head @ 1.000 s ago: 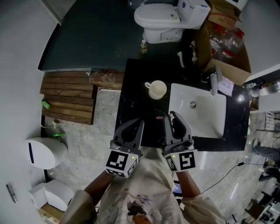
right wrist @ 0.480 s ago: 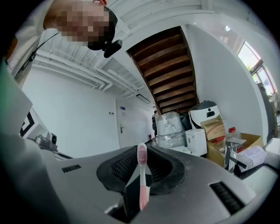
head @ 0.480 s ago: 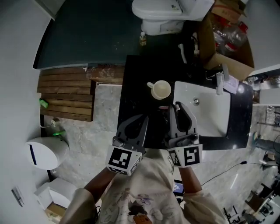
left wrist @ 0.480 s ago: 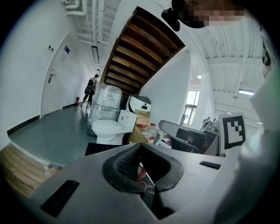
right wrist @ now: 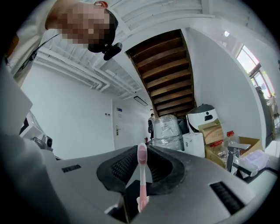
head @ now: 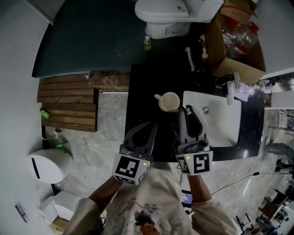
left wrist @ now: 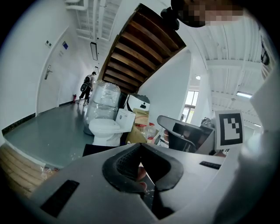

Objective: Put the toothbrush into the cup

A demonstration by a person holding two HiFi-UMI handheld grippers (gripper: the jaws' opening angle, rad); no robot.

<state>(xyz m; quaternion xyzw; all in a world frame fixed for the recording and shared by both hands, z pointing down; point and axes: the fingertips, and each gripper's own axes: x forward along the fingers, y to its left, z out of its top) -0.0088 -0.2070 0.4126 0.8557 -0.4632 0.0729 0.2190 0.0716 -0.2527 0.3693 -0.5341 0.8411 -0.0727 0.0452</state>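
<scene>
A cream cup [head: 169,101] with a handle stands upright on the black counter [head: 142,87], left of the sink. My right gripper [head: 186,110] reaches over the counter with its tips just right of and below the cup. In the right gripper view a pink toothbrush [right wrist: 141,179] stands upright between the jaws of that gripper [right wrist: 139,148], bristle head up; the jaws are closing on it. My left gripper [head: 151,125] hovers over the counter's near part, below and left of the cup. Its tips [left wrist: 140,146] meet, with nothing held.
A white sink [head: 220,124] with a faucet [head: 232,89] lies right of the cup. A toilet [head: 165,13] and a cardboard box [head: 234,43] with bottles are beyond the counter. Wooden slats [head: 66,103] lie on the floor to the left.
Both grippers have moved forward over the counter toward the cup. The right gripper's tips now sit close beside the cup, still carrying the toothbrush.
</scene>
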